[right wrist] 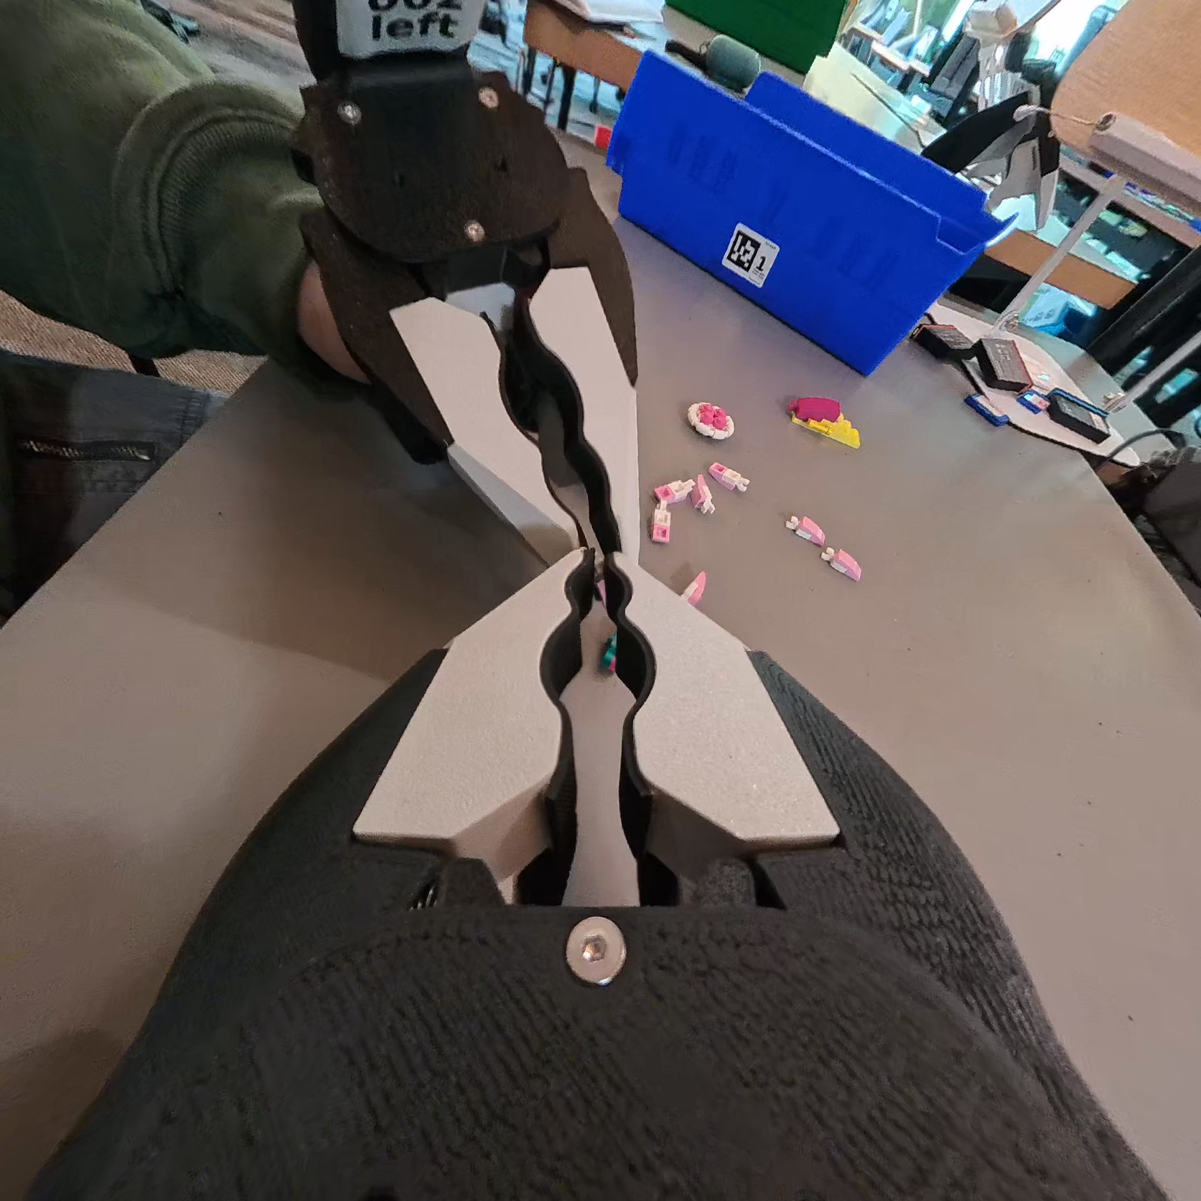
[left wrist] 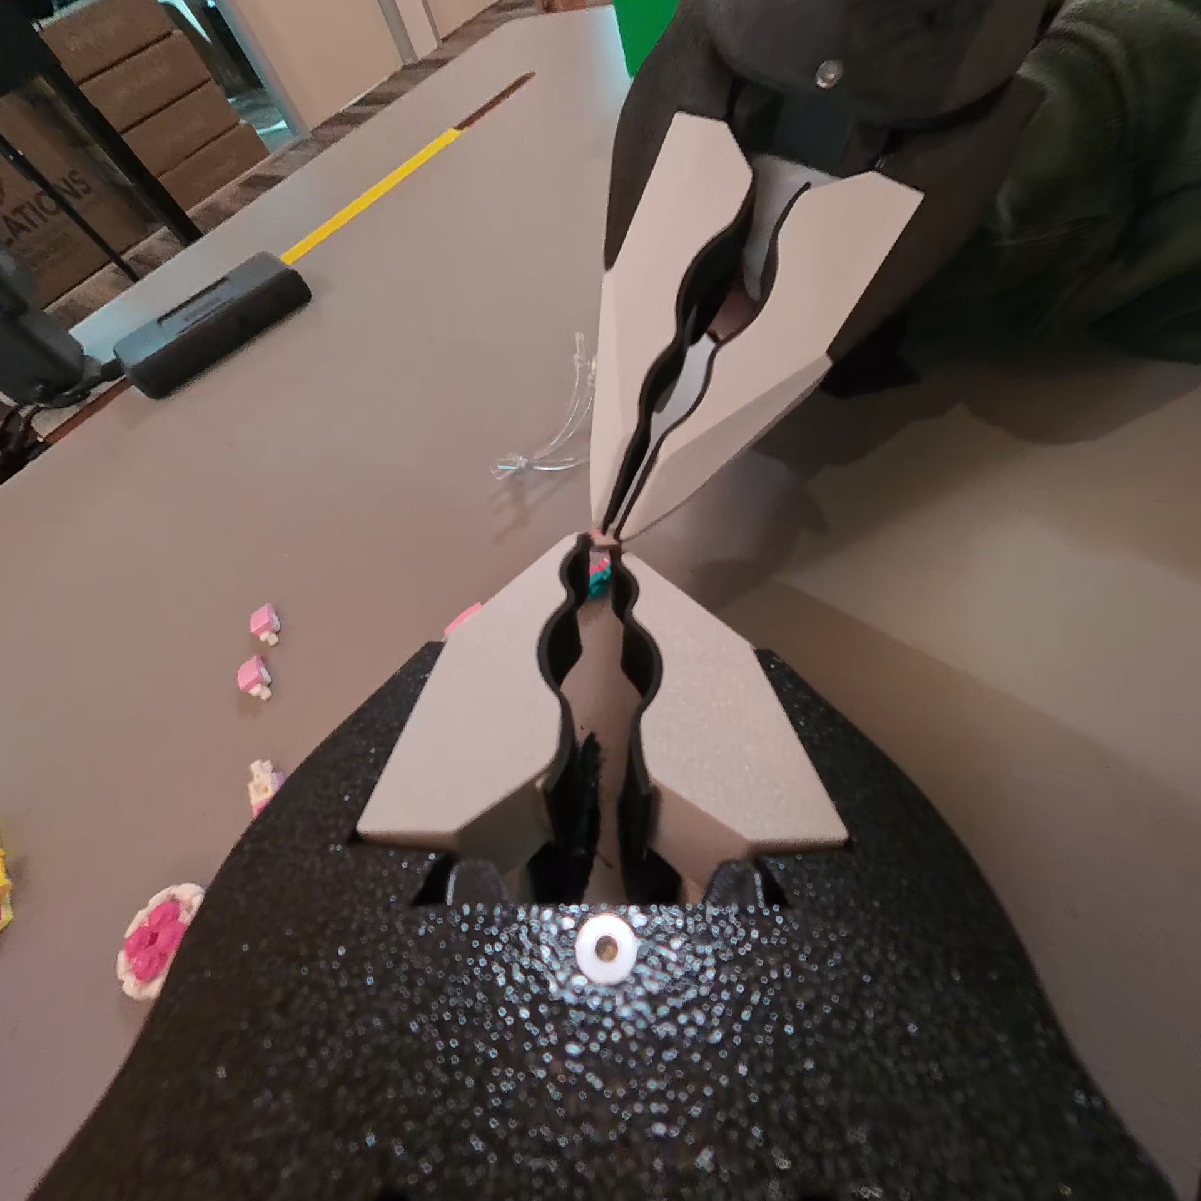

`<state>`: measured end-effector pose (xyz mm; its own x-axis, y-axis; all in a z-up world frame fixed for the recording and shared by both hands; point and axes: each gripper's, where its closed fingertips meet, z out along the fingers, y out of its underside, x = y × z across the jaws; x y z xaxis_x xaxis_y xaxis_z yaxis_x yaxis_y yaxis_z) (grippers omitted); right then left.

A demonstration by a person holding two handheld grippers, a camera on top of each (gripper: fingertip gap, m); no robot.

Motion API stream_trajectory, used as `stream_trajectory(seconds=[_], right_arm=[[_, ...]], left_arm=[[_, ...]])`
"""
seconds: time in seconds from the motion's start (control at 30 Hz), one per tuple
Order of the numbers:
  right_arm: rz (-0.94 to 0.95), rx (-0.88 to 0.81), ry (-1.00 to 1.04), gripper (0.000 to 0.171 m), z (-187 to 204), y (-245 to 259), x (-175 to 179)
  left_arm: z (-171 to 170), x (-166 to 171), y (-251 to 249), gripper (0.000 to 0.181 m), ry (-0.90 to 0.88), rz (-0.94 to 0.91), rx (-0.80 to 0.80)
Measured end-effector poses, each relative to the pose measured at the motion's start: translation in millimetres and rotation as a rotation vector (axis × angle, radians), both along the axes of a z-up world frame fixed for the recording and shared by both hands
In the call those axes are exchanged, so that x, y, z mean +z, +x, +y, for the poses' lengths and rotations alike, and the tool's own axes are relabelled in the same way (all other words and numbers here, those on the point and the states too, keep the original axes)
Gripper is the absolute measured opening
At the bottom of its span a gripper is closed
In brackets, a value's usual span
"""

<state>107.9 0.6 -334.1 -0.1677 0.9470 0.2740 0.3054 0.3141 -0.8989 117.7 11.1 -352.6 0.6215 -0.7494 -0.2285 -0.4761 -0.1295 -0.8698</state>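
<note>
My left claw (left wrist: 601,552) has two pale grey wedge fingers (left wrist: 487,702) with wavy black inner edges, seated in a rough, glittery black body; behind the fingers sits a white-ringed screw (left wrist: 606,949). My right claw (right wrist: 599,565) is built alike, with a silver hex screw (right wrist: 595,951) behind its fingers. I wear an olive-green sleeve (right wrist: 130,195) behind the left claw.

Bricks (right wrist: 806,529) before bin (right wrist: 812,214) on table (right wrist: 910,715)
</note>
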Motion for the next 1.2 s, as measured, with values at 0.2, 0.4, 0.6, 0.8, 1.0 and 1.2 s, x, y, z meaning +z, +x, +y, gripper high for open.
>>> stream_trajectory(seconds=[0.2,0.4,0.6,0.8,1.0,1.2], right_arm=[[0.013,0.072,-0.047,0.023,-3,15,8],[0.022,0.163,-0.124,0.014,-22,13,9],[0.013,0.191,-0.141,0.01,-25,14,9],[-0.009,0.224,-0.15,0.009,-31,15,6],[-0.011,0.194,-0.111,0.009,-27,13,5],[0.008,0.204,-0.116,0.005,-27,15,7]], left_arm=[[-15,11,8,0.004,0.015,-0.08,-0.157],[-30,20,14,0.004,-0.043,-0.183,-0.288],[-35,20,15,0.005,-0.048,-0.18,-0.336],[-43,17,16,0.005,-0.062,-0.164,-0.393],[-39,17,14,0.005,-0.101,-0.185,-0.36],[-38,13,12,0.005,-0.12,-0.167,-0.35]])
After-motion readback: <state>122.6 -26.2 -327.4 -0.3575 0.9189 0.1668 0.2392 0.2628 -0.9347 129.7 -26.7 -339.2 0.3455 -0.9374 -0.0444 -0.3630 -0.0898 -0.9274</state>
